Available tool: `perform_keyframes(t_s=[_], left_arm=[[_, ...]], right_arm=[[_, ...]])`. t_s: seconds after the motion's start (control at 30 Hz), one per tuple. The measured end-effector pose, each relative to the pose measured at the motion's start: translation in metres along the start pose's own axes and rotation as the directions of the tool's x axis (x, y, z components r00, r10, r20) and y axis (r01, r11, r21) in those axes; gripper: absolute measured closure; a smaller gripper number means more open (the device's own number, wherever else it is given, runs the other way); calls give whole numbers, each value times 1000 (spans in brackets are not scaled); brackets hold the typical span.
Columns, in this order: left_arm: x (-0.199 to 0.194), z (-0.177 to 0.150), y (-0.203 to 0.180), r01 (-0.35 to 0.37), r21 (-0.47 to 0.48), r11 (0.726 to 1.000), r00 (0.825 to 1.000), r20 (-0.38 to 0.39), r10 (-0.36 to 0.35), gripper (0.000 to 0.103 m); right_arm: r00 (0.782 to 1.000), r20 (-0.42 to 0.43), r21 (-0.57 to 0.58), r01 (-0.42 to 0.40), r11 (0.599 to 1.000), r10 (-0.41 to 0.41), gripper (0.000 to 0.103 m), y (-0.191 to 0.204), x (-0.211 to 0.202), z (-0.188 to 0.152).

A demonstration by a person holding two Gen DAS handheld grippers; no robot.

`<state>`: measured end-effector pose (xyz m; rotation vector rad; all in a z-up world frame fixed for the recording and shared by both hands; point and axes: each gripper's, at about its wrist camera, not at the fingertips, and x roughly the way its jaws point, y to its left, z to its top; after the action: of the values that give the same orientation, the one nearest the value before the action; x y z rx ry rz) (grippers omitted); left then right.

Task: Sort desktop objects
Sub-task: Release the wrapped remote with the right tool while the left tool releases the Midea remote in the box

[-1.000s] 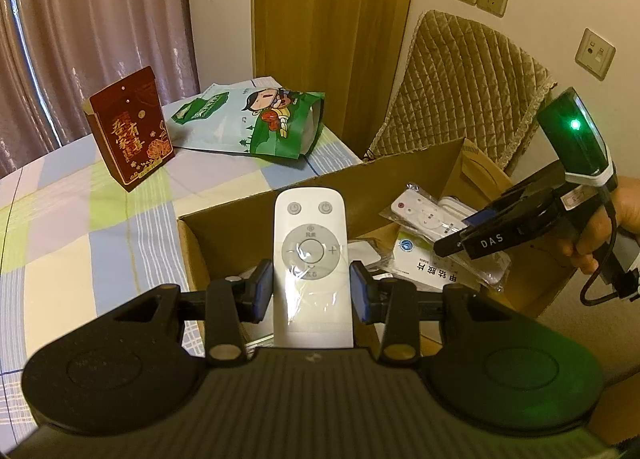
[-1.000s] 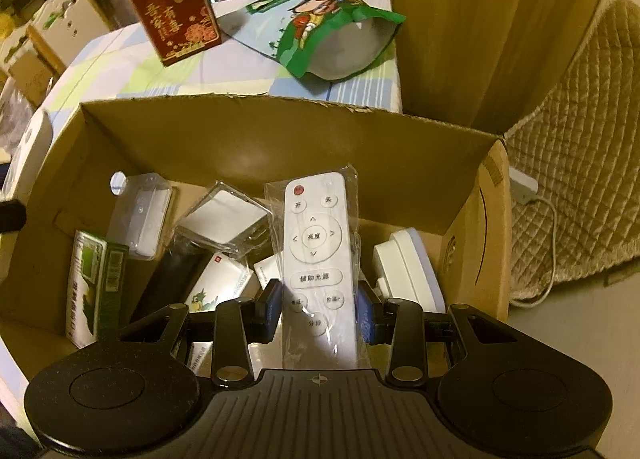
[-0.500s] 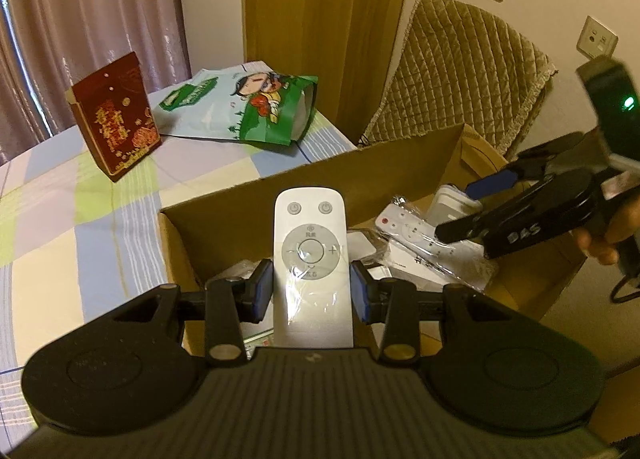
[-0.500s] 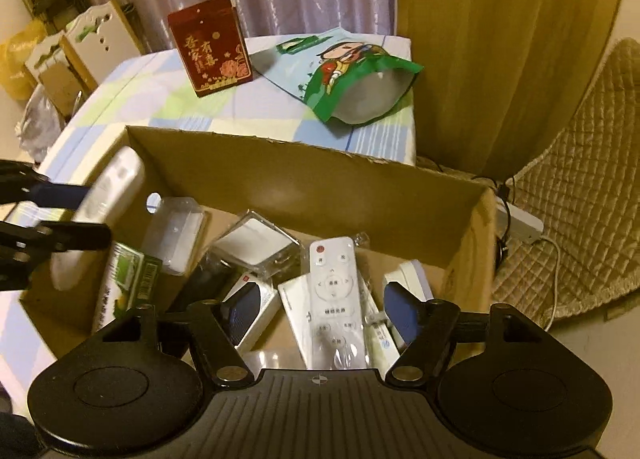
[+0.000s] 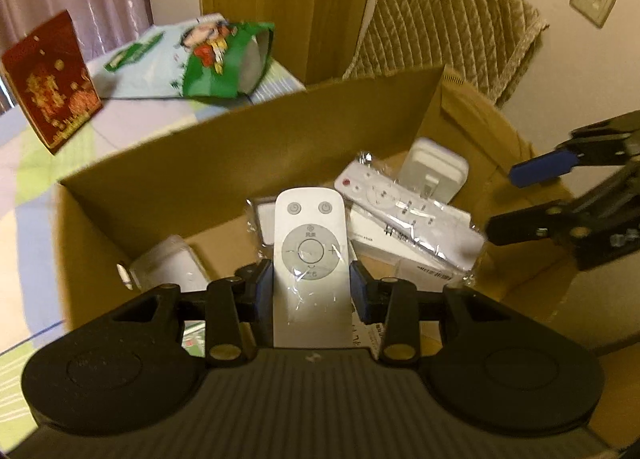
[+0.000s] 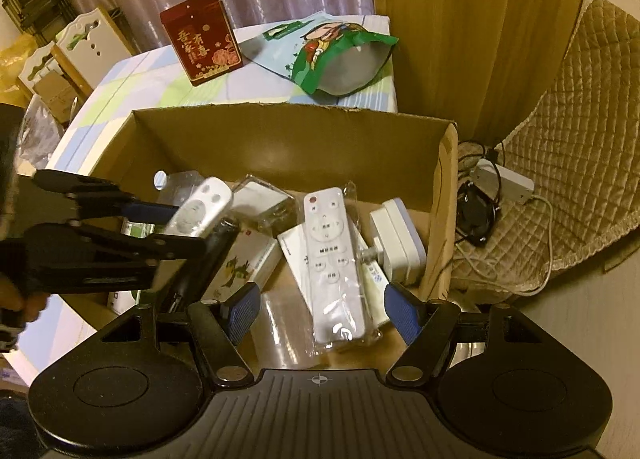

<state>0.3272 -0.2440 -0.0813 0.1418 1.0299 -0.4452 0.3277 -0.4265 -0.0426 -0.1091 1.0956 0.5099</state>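
My left gripper (image 5: 311,286) is shut on a short white remote (image 5: 310,255) wrapped in plastic film, held over the open cardboard box (image 5: 248,155). From the right wrist view this same short remote (image 6: 198,209) hangs above the box's left half, clamped in the left gripper (image 6: 176,227). My right gripper (image 6: 322,313) stands open above the box's near side, nothing between its fingers. A long white bagged remote (image 6: 330,259) with a red button lies in the box below it, also seen as the long remote (image 5: 404,205) from the left. The right gripper (image 5: 520,199) appears at the right edge.
The cardboard box (image 6: 296,139) holds a white adapter (image 6: 398,245), small cartons and clear plastic packs. On the checked tablecloth behind it stand a red carton (image 6: 202,41) and a green snack bag (image 6: 332,55). A quilted chair (image 6: 576,163) with cables and a power strip (image 6: 506,179) stands right.
My right gripper let go of the long remote, which now lies in the box, then opened wide and drew back. My left gripper carried the short remote over the box and lower.
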Motion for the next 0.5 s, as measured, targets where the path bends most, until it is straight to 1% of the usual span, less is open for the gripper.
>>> perform_keyframes(t_s=[0.07,0.17,0.33,0.43,0.47,0.5], left_arm=[[10,-2,0,-17,-12,1000,1000,-20,17,68],[21,-5,5,-23,-48,999,999,-46,21,68],[27,-4,4,-56,-45,997,996,-66,53,68],[29,-3,5,-66,-56,996,994,-92,61,67],[29,-3,5,-72,-56,996,993,-93,67,67],[29,-2,4,-79,-56,995,993,-95,73,63]], right_arm=[[1000,-3,-2,-3,1000,3,31,0,0,-2],[1000,-8,-9,-10,1000,10,31,0,2,-4],[1000,-12,-22,-16,1000,16,31,1,6,-4],[1000,-9,-34,-20,999,19,31,2,6,-2],[1000,-8,-37,-22,999,22,31,3,6,-1],[1000,-8,-40,-24,999,24,31,3,6,-1]])
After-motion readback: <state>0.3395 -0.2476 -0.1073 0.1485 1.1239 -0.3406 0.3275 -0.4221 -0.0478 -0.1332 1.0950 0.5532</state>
